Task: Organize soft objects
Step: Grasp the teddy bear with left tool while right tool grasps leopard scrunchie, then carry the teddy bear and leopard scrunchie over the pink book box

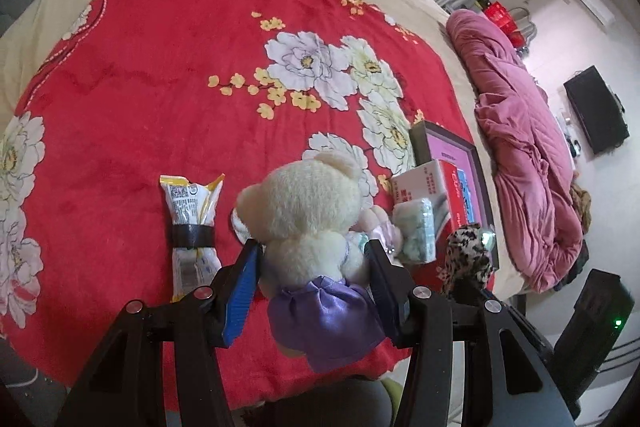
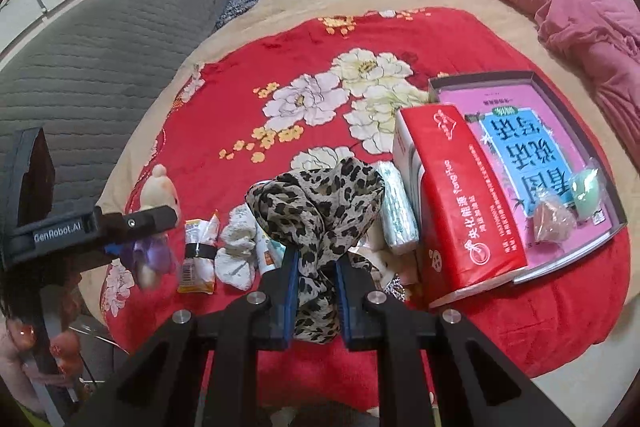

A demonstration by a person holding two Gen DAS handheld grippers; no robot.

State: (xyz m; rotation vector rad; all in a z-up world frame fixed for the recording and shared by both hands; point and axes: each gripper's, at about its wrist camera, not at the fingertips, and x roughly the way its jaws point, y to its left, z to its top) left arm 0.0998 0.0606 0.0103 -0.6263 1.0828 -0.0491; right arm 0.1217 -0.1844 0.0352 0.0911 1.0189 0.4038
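A cream teddy bear (image 1: 312,203) in a purple dress hangs above the red flowered blanket (image 1: 160,87), with my left gripper (image 1: 314,247) shut on its body. My right gripper (image 2: 317,259) is shut on a bunched leopard-print scarf (image 2: 320,203), lifted off the bed. That scarf (image 1: 468,255) also shows at the right of the left wrist view. Below on the blanket lie a white sock (image 2: 238,251), a snack packet (image 2: 200,251) bound with a black band, and a pale green tissue pack (image 2: 396,211).
A red tissue box (image 2: 456,195) leans on an open grey box (image 2: 440,83) that holds a pink book, a green egg-shaped thing (image 2: 586,191) and a small bag. A pink quilt (image 2: 580,7) lies at the right. A grey padded headboard (image 2: 100,47) runs along the left.
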